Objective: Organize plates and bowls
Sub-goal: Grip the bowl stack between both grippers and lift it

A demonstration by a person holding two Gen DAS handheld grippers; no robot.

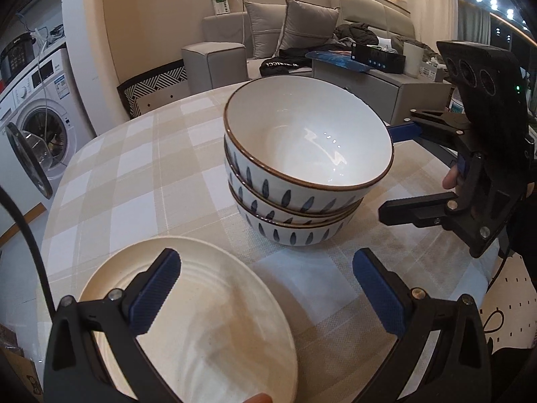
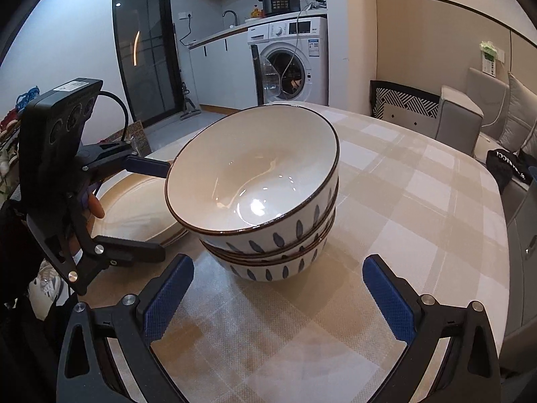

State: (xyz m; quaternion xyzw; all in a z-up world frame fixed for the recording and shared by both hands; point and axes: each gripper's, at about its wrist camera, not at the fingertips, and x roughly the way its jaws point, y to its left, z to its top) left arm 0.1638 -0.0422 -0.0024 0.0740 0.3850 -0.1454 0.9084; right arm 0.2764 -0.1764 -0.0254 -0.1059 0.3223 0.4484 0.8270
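Three patterned bowls (image 1: 302, 174) sit nested near the middle of the desk (image 2: 419, 181). The top one tilts, so the stack looks settled but not level; probably it rides on the rim below.

Your left gripper (image 1: 265, 288) hangs over the cream plate (image 1: 208, 319), jaws spread wide, gripping nothing. One pad is above the plate's face, the other over bare cloth. That suggests you are lining up on the plate's edge, not yet on it.

Your right gripper (image 2: 278, 292) faces the bowl stack from the opposite side, jaws wide apart and empty. Its fingers flank the stack without touching it.

In the right wrist view the plate (image 2: 134, 208) lies just beside the bowls; whether it is one plate or several there, I cannot tell.
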